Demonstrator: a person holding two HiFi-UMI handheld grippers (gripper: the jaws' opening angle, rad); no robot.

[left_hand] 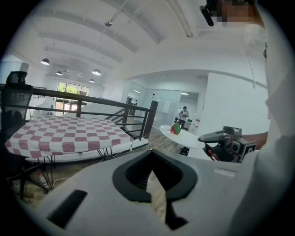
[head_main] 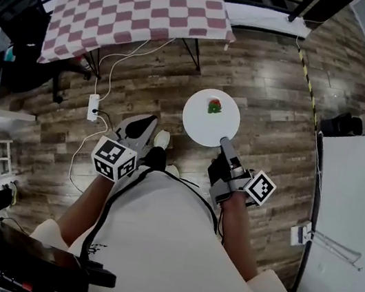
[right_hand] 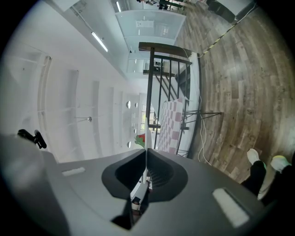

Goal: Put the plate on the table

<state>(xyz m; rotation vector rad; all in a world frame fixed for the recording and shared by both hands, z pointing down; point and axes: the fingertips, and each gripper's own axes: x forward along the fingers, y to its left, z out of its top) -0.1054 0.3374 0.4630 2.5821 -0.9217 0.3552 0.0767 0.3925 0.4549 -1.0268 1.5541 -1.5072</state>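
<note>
Our right gripper is pinched shut on the near rim of the plate in the head view, so the plate juts out ahead of its tips, level above the wooden floor. That plate is round and white, with a small red and green object lying toward its far side. We see the left gripper beside it, apart from the plate, and the table with its red-and-white checked cloth well beyond both.

From the left gripper view, our left gripper has its jaws drawn together with nothing between them. The plate hangs off to the right, the right gripper clamped on its edge, and the table stands to the left.

Through the right gripper view, the plate shows edge-on as a thin white line nipped between the pressed jaws of the right gripper, and the red and green object peeks out beside it.
</note>
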